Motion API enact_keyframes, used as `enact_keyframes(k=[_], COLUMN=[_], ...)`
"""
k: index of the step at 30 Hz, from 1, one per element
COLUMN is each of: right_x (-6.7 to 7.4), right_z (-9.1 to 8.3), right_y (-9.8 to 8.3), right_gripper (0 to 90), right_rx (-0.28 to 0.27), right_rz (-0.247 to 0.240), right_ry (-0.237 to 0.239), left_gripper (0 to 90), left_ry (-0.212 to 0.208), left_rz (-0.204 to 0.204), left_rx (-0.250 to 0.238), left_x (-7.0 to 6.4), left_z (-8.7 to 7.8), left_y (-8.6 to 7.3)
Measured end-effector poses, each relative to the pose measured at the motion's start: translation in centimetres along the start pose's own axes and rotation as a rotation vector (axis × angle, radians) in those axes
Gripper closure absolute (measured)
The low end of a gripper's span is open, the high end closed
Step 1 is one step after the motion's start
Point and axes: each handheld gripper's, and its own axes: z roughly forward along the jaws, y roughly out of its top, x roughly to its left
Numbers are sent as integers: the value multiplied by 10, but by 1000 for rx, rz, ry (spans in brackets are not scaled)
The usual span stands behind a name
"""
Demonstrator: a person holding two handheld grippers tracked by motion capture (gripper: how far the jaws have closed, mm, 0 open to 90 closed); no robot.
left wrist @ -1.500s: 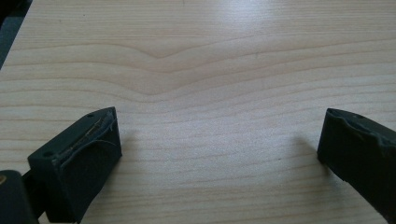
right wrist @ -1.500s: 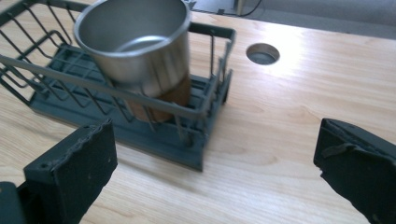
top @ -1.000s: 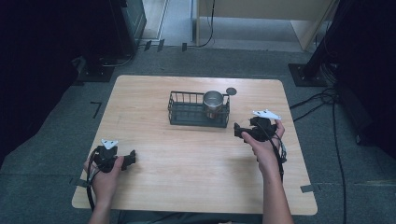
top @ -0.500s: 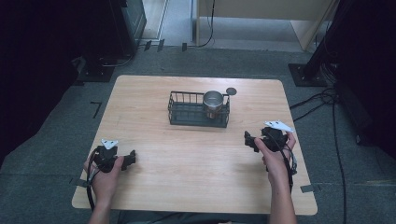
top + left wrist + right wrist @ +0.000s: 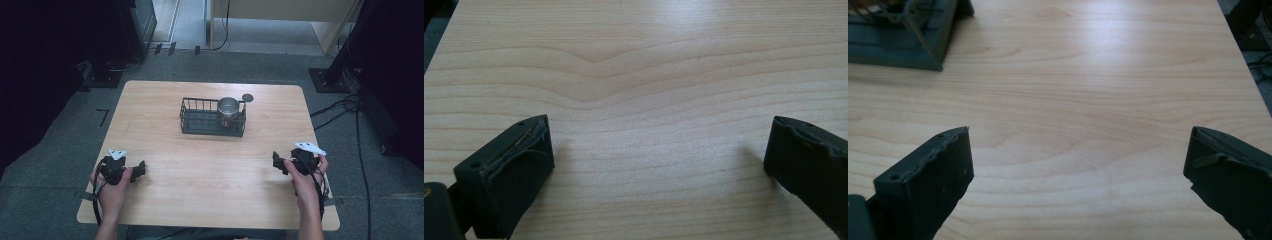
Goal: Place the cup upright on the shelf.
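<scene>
Both grippers rest low at the near edge of the table (image 5: 165,200), seen from the high view: the left gripper (image 5: 141,169) sits at the near left corner, held in the person's left hand (image 5: 112,187), and the right gripper (image 5: 275,160) sits near the right edge, held in the right hand (image 5: 305,177). Neither holds anything. Well apart from both, toward the far middle of the table, stands a dark wire basket (image 5: 197,120) with a metal cup (image 5: 228,111) upright in its right end. A small dark round disc (image 5: 247,97) lies on the wood just behind the basket's right corner.

Left gripper view: the two black jaws stand spread wide, one at each lower corner, with bare pale wood between them — nothing is pinched. The left gripper (image 5: 656,160) hangs close over the tabletop, jaws casting short shadows on the grain.

Right gripper view: the right gripper (image 5: 1078,165) is likewise spread wide and empty over bare wood. A corner of the basket (image 5: 903,45) shows at the top left, well away from the jaws, and the table's right edge runs down the upper right corner of the view.
</scene>
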Motion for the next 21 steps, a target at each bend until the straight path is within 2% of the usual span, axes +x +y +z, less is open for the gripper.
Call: enact_keyframes(k=[2, 21], right_x=[-7, -36], right_z=[-1, -9], right_y=[-7, -48], right_gripper=[0, 0], right_rx=[11, 66], right_rz=[13, 44], right_ry=[-26, -90], left_gripper=[0, 0], left_ry=[0, 0], left_rz=[-1, -1], left_rx=[0, 0], left_x=[0, 0], left_z=[0, 0], left_y=[0, 0])
